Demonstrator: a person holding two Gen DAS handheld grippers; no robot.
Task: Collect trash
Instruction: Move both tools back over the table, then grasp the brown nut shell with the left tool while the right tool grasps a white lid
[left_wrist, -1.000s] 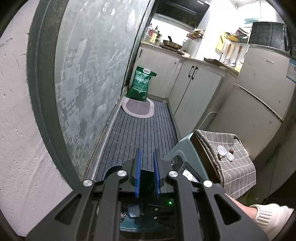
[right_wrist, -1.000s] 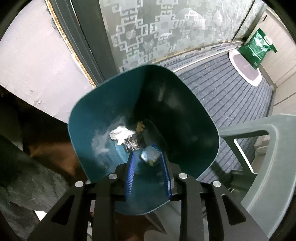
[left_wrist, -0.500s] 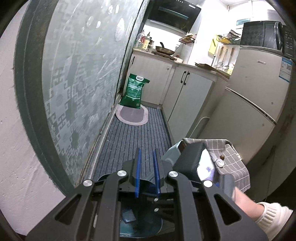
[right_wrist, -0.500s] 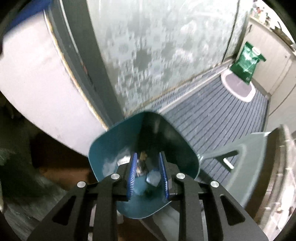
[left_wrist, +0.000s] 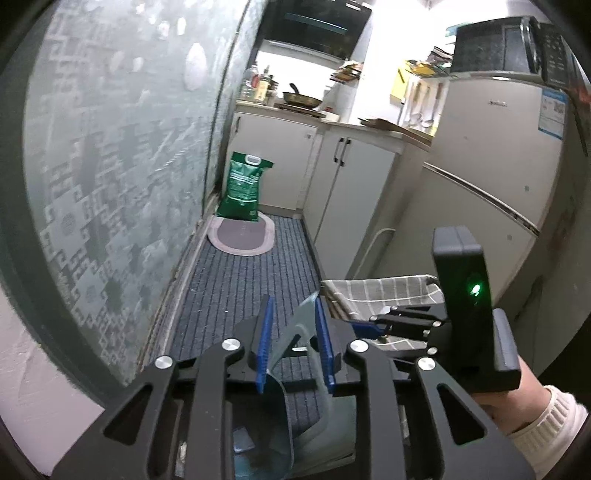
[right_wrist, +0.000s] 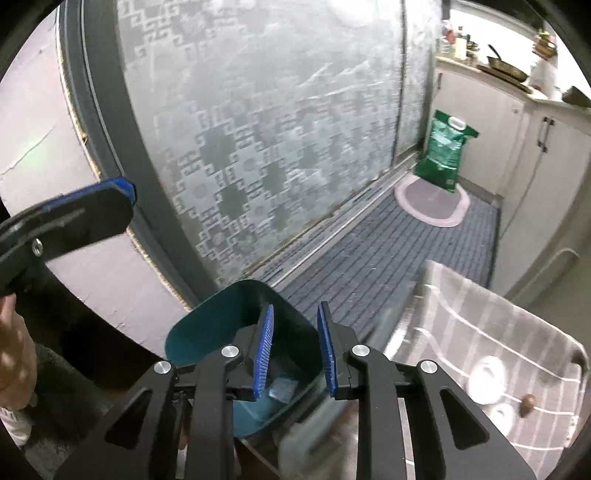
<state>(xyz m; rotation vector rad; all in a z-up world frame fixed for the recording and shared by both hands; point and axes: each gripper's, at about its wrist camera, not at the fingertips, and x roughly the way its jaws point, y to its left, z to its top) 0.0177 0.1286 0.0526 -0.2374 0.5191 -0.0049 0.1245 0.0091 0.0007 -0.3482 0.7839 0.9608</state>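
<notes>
Below my right gripper (right_wrist: 295, 347) sits the teal bin (right_wrist: 207, 325), its mouth open toward me, with a pale scrap (right_wrist: 282, 387) lying inside just under my fingertips. My right jaws stand slightly apart with nothing between them. Only this view shows the bin's rim whole; it also catches my left gripper (right_wrist: 122, 192) off to the left, edge-on, so its gap is hidden there. The left view settles that: the left gripper (left_wrist: 293, 347) has its jaws opening, nothing pinched, with the bin (left_wrist: 258, 458) low beneath them and the right gripper (left_wrist: 364, 326) just to the right, held by a hand (left_wrist: 513, 398). To my right, the checked cloth (right_wrist: 480, 325) carries white caps (right_wrist: 487, 373). Farther ahead lie the mat (right_wrist: 432, 206) and green bag (right_wrist: 443, 151); the fridge (left_wrist: 491, 155) shows in the left view alone.
</notes>
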